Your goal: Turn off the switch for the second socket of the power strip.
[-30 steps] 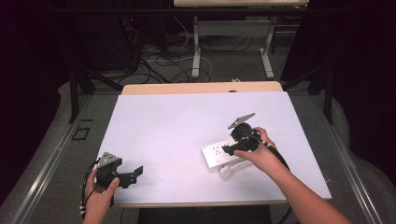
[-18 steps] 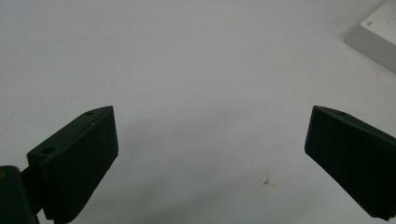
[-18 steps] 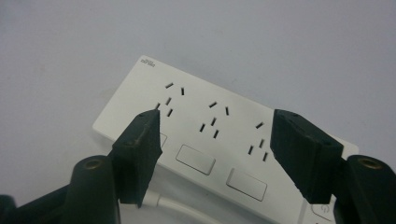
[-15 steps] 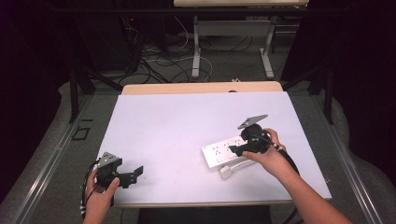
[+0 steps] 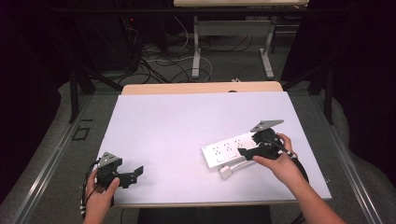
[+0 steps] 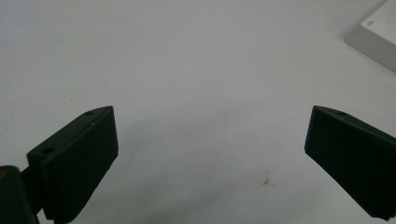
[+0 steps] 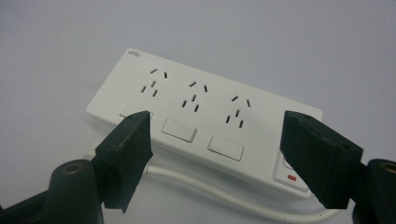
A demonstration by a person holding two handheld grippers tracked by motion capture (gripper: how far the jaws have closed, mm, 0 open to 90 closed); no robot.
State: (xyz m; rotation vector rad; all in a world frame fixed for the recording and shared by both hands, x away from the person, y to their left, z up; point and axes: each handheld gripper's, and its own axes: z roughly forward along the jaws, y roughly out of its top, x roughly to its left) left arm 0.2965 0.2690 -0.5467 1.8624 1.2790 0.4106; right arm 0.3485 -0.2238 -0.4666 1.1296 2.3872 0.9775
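The right tool (image 7: 215, 144) hangs spread over the white power strip (image 7: 201, 126). The left tool (image 6: 208, 158), also spread, hovers above bare surface (image 5: 177, 126).

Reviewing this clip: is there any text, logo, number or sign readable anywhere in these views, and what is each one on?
Small grey logo at the far corner of the white power strip, right gripper view: too small and blurred to read.
Faint grey marks on the strip's corner in the left gripper view: unreadable.
No other text, number or sign can be made out on the table, either gripper, or the background.
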